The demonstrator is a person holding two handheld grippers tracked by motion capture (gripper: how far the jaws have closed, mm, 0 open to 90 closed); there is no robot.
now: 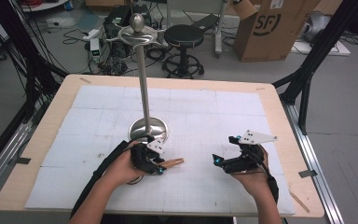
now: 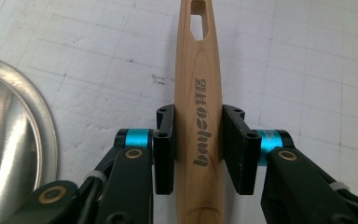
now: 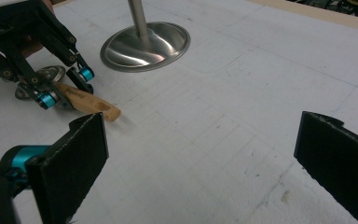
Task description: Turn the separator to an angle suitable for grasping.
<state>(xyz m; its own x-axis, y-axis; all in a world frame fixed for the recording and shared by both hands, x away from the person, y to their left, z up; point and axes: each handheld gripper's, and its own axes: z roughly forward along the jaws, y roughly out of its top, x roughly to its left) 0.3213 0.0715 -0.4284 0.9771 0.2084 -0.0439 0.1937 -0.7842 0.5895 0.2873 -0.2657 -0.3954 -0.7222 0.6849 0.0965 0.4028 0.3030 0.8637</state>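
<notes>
A wooden handle (image 2: 199,107) with a slot near its end and dark printed lettering lies between the pads of my left gripper (image 2: 198,149), which is shut on it. In the high view the handle (image 1: 173,163) sticks out to the right of the left gripper (image 1: 158,164), just in front of the steel stand's round base (image 1: 149,128). The right gripper view shows the same handle (image 3: 89,103) held low over the mat. My right gripper (image 3: 200,163) stands wide open with nothing between its pads; it sits at the front right (image 1: 221,161).
A tall steel stand (image 1: 142,70) with hooked arms at its top rises from the base near the table's middle. A white gridded mat (image 1: 205,112) covers the wooden table (image 1: 279,107). A stool, cables and a cardboard box stand on the floor beyond.
</notes>
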